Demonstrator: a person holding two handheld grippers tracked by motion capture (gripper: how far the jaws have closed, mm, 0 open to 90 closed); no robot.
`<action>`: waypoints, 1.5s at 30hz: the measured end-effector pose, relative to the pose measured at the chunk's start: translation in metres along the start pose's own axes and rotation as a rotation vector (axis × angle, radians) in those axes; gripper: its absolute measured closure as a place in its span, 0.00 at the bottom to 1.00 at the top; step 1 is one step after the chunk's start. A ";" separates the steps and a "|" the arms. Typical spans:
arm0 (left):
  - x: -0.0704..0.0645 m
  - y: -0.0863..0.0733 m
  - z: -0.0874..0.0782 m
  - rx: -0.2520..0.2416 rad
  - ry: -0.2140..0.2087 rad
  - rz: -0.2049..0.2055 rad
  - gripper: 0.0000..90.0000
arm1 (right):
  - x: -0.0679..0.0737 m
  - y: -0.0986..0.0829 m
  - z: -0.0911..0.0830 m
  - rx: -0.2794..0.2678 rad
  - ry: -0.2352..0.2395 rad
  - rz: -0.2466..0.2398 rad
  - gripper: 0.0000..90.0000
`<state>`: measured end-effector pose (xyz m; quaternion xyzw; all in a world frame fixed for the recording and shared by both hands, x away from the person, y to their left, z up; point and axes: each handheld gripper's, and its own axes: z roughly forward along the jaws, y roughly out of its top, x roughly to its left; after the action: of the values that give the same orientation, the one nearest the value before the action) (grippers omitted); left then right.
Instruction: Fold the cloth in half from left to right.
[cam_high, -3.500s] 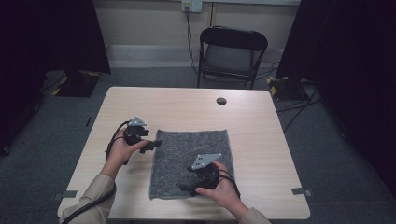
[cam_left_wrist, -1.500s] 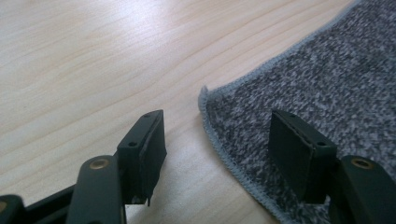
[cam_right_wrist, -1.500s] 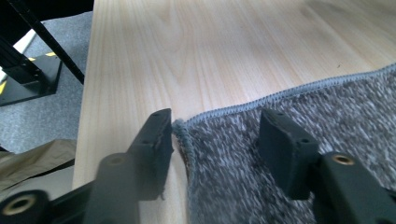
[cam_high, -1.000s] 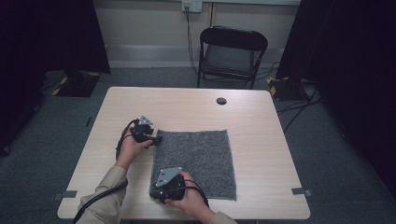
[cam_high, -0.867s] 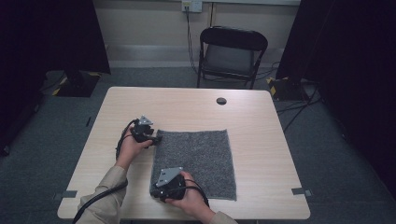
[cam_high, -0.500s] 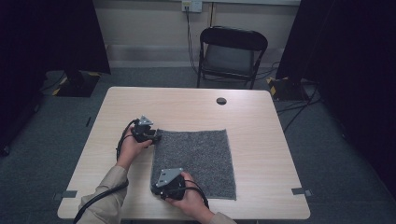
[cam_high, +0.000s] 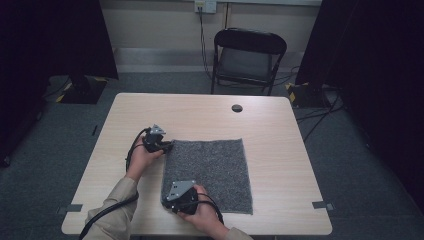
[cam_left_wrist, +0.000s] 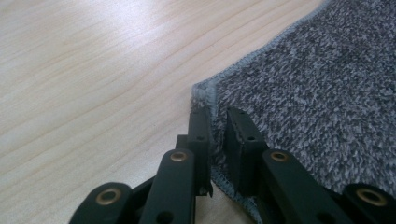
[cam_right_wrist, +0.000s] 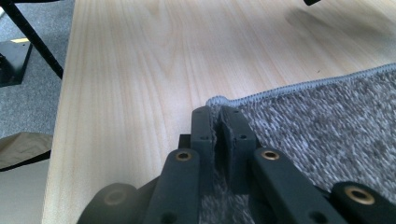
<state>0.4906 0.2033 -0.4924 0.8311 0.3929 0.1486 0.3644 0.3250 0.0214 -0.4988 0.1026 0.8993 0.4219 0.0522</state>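
Readable text: none anywhere that I can make out.
Grey cloth (cam_high: 210, 167): plain flecked weave, no tag or print showing.
Table (cam_high: 280, 150): bare wood grain around the cloth, no sticker or number.
Left gripper (cam_left_wrist: 218, 135): black jaws at the cloth's corner, no brand or marking legible.
Right gripper (cam_right_wrist: 218, 130): black jaws at the cloth's other near corner, likewise unmarked.
Folding chair (cam_high: 248, 55): beyond the table, far from the cloth, no label legible.
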 end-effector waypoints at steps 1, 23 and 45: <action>0.000 0.000 0.000 -0.002 -0.002 -0.001 0.90 | 0.000 0.000 0.000 0.000 0.001 -0.001 0.95; -0.002 0.000 0.001 -0.007 0.001 -0.017 0.96 | 0.001 0.000 0.000 -0.001 -0.003 0.007 0.96; -0.002 0.003 0.000 -0.002 -0.007 -0.028 0.96 | 0.002 -0.001 -0.001 -0.006 0.007 0.022 0.96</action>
<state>0.4910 0.2009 -0.4903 0.8257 0.4030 0.1412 0.3686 0.3228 0.0207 -0.4984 0.1109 0.8970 0.4256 0.0446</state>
